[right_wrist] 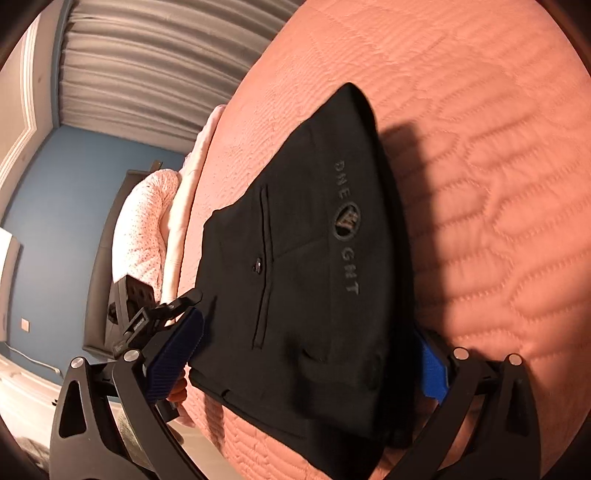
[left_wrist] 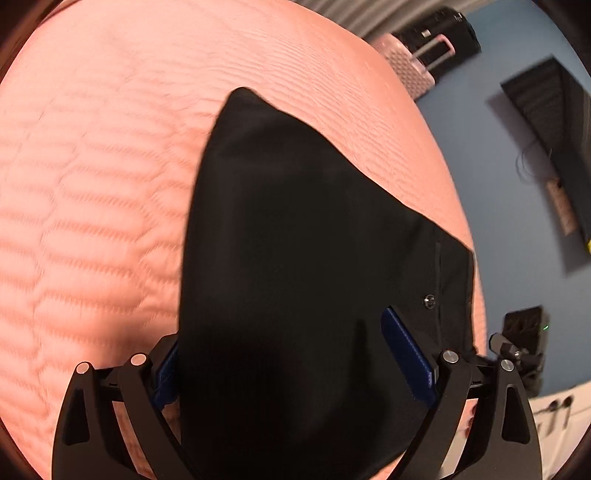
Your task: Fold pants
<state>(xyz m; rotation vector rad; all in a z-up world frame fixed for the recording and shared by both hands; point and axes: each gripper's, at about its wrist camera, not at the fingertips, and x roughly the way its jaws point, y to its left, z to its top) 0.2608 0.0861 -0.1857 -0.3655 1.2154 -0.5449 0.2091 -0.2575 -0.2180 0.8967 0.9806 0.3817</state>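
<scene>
Black pants [left_wrist: 295, 240] lie folded on a pink quilted bed [left_wrist: 92, 184]. In the left wrist view my left gripper [left_wrist: 295, 358] stands wide open, its blue pads [left_wrist: 406, 354] on either side of the cloth, which fills the gap and hides the left pad. In the right wrist view the pants [right_wrist: 314, 240] show a back pocket with a button and grey lettering with a round logo. My right gripper [right_wrist: 310, 354] is open too, its blue pads [right_wrist: 173, 354] straddling the near edge of the folded pants.
The bed edge runs close on the right in the left wrist view, with blue floor [left_wrist: 498, 166], a pink suitcase [left_wrist: 406, 62] and a black case [left_wrist: 443, 33] beyond. A pillow [right_wrist: 147, 221], curtains [right_wrist: 147, 66] and blue wall show left in the right wrist view.
</scene>
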